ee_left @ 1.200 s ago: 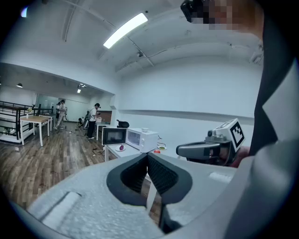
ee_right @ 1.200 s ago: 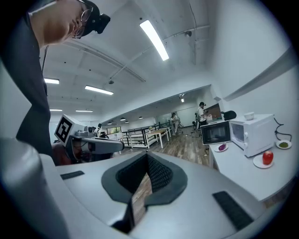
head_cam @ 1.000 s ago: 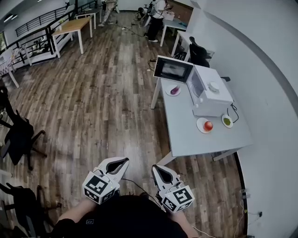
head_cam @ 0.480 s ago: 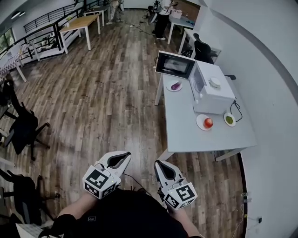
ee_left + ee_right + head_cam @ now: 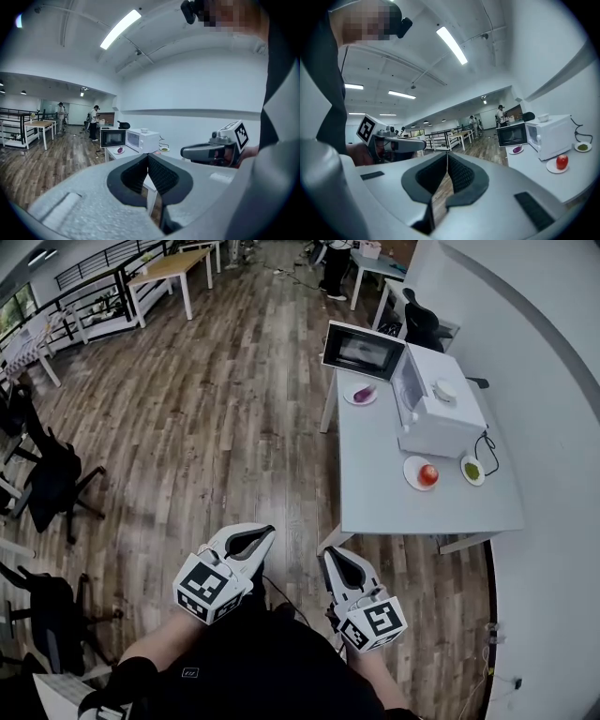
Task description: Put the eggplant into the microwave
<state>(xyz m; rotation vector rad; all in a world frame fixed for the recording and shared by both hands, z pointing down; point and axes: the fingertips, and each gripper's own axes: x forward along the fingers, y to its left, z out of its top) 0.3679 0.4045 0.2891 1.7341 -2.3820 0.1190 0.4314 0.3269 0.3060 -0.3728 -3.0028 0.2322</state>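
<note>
A purple eggplant (image 5: 364,393) lies on a small plate at the far end of a grey table (image 5: 375,484), beside a white microwave (image 5: 439,412) whose door (image 5: 363,350) stands open. The eggplant (image 5: 120,150) and the microwave (image 5: 142,139) are small in the left gripper view. The eggplant (image 5: 517,149) and the microwave (image 5: 551,132) also appear in the right gripper view. My left gripper (image 5: 269,531) and right gripper (image 5: 329,552) are both shut and empty, held side by side over the wooden floor, well short of the table.
A plate with a red fruit (image 5: 427,473) and a small dish of something green (image 5: 472,469) sit on the table by the microwave. Office chairs (image 5: 52,474) stand at the left. A wooden table (image 5: 173,263) and people (image 5: 335,259) are at the far end of the room.
Both grippers have travelled forward over the floor with the person. The table and microwave sit a little closer and further right in the head view. Jaws stay shut.
</note>
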